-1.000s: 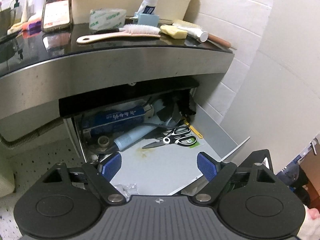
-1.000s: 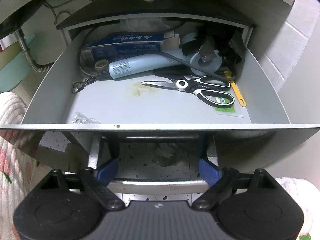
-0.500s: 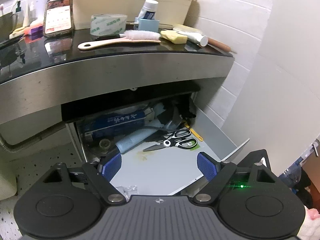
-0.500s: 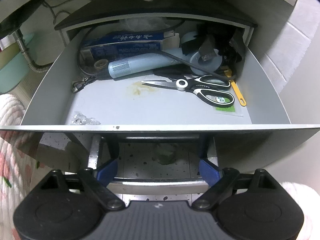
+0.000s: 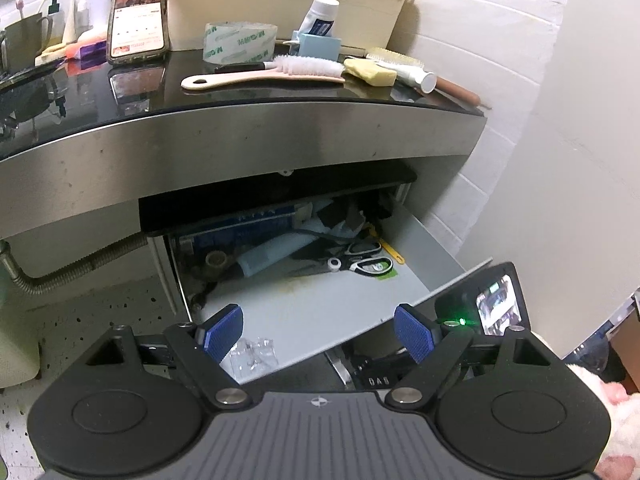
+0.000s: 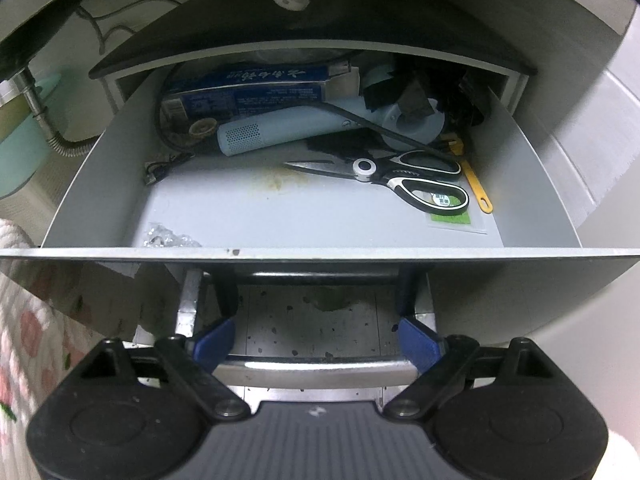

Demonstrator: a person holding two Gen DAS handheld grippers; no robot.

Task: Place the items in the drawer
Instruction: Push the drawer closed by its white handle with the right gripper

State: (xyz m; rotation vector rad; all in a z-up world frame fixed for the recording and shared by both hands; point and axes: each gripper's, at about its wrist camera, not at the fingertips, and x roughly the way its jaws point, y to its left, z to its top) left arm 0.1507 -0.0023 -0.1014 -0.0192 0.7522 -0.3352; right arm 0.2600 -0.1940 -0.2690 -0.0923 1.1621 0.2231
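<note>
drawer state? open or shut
Open. The drawer is pulled well out from under the counter, its grey floor exposed with scissors lying inside. Both grippers are open and empty.

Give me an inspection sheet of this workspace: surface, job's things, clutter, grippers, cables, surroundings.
Surface: black glossy countertop, crowded along its back.
Job's things: drawer pulled open, front floor bare; bottle brush, tape roll, sponge lie on the counter.
Clutter: scissors, blue box, pale blue device, yellow tool and crumpled clear wrap in the drawer; phone on the counter.
Grippers: left gripper open, empty, above the drawer front; right gripper open, at the drawer handle.
Cables: black cord across the device.
Surroundings: white tiled wall, speckled floor, corrugated hose.
</note>
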